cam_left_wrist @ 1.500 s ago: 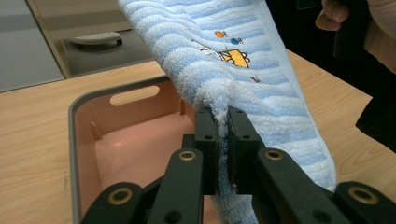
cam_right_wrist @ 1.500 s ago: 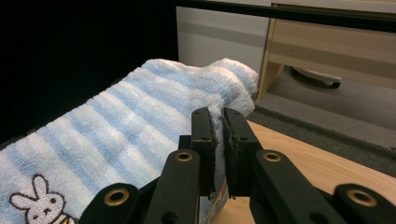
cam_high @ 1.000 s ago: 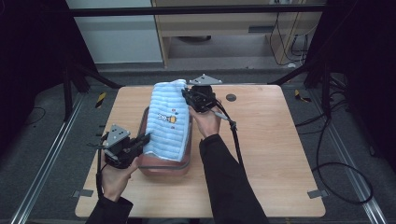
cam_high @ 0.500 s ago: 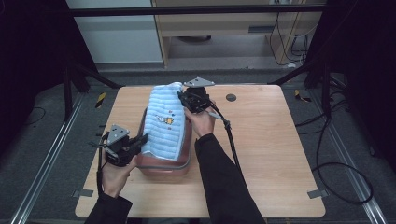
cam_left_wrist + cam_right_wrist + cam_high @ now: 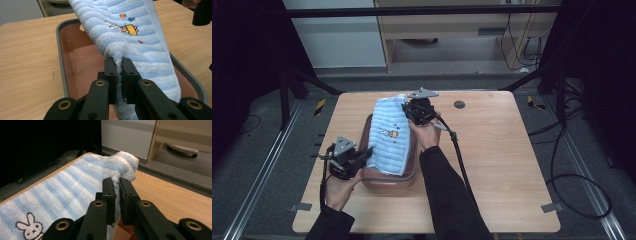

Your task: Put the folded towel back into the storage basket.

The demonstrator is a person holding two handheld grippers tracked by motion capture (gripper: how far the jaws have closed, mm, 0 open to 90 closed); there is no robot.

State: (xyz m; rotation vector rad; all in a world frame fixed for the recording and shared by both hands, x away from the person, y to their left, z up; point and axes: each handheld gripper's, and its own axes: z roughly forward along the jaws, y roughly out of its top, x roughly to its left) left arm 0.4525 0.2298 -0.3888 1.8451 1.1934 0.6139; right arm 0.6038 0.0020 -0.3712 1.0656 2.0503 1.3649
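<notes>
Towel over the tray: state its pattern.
The towel has light blue and white stripes with small embroidered figures, clearest in the left gripper view.

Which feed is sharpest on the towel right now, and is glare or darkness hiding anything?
Left gripper view: the towel and fingers are crisp, and the tray floor shows only a soft sheen. Right gripper view: the towel weave is sharp, the upper left background is black. High view: evenly lit table, no glare, dark surroundings, the towel's print small and slightly soft.
</notes>
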